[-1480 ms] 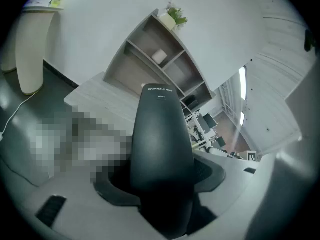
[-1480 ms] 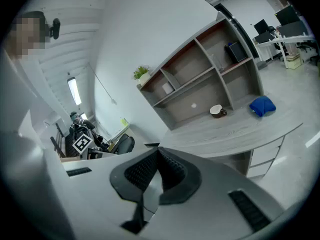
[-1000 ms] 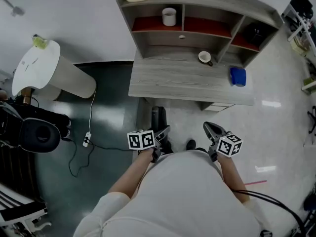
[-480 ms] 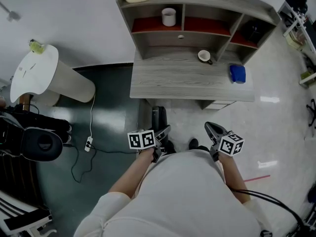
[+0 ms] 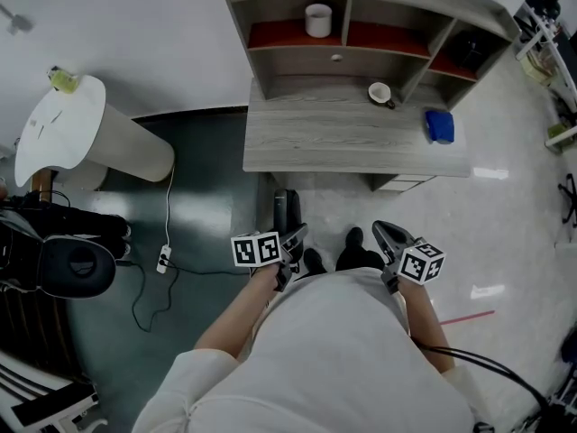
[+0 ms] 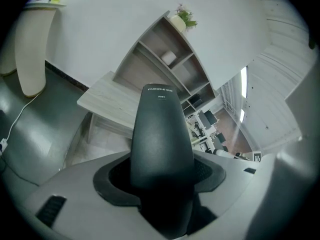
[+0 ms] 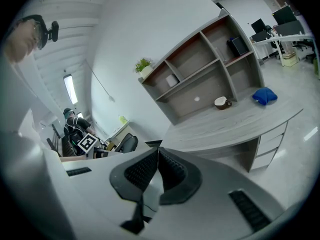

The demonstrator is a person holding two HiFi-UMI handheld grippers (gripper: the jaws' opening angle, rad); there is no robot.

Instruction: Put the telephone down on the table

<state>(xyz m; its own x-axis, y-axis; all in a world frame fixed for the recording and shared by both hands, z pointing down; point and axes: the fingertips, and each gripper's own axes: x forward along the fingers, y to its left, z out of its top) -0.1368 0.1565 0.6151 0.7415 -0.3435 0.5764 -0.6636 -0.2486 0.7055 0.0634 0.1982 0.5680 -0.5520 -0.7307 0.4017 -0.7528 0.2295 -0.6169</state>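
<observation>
A black telephone handset (image 5: 288,213) sticks forward out of my left gripper (image 5: 290,242), which is shut on its lower end. In the left gripper view the handset (image 6: 161,134) fills the middle, clamped between the jaws (image 6: 159,180). My right gripper (image 5: 386,234) is held at the same height, shut with nothing in it; its pads (image 7: 172,170) meet in the right gripper view. The grey wooden table (image 5: 352,142) lies ahead of both grippers, beyond a strip of floor.
On the table stand a white cup (image 5: 380,92) and a blue object (image 5: 439,125). A shelf unit (image 5: 361,21) rises at its back with a white mug (image 5: 317,19). A white round stand (image 5: 81,133) and a cable (image 5: 162,251) are at the left.
The view has shifted forward: the table and shelf sit a little nearer and higher in the picture. Both grippers keep their places, the left still holding the handset.
</observation>
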